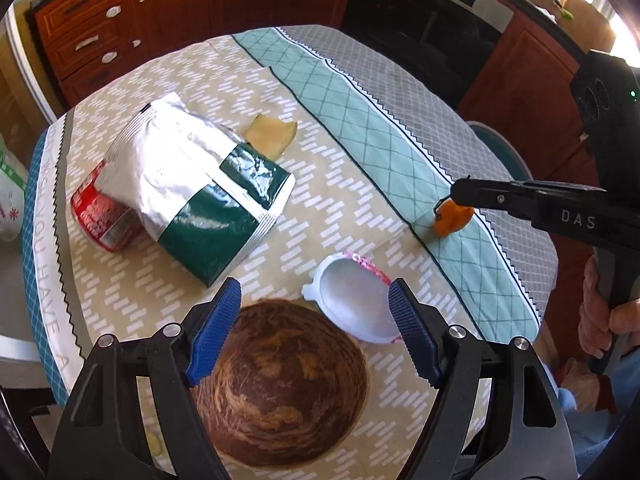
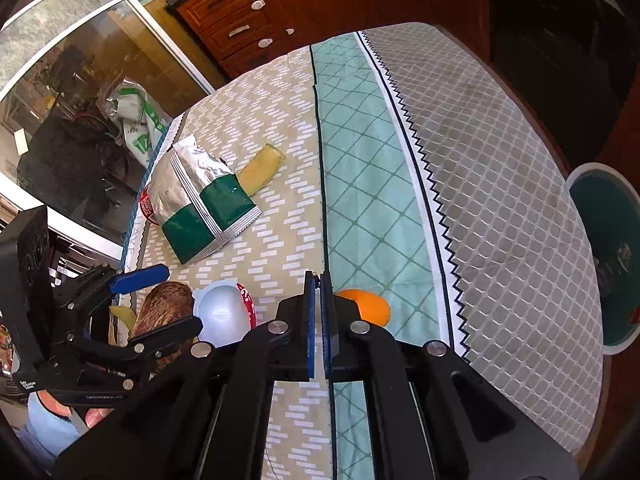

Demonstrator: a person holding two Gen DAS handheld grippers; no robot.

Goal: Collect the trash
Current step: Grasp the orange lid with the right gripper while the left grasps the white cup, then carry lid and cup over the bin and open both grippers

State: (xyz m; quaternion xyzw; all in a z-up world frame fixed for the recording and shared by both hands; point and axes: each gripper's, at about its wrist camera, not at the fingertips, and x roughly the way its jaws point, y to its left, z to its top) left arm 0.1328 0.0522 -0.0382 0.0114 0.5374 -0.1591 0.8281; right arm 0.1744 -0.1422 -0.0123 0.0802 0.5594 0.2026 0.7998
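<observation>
My right gripper [image 2: 320,280] is shut, its blue pads pinched on the edge of a piece of orange peel [image 2: 370,306] that sticks out to its right over the teal stripe of the tablecloth. From the left wrist view the same orange peel [image 1: 454,220] hangs at the tip of the right gripper [image 1: 450,200]. My left gripper [image 1: 315,292] stands open above a brown coconut shell [image 1: 284,392] and a tipped white yogurt cup [image 1: 352,304], touching neither. A silver and green snack bag [image 1: 192,188] lies on a red can [image 1: 100,216], with a yellow peel [image 1: 270,136] behind.
The round table [image 2: 500,200] wears a patterned cloth. A teal-lined bin [image 2: 604,256] stands on the floor past its right edge. Wooden drawers [image 2: 248,28] and a dark oven [image 1: 436,12] lie beyond. A hand [image 1: 604,312] grips the right tool's handle.
</observation>
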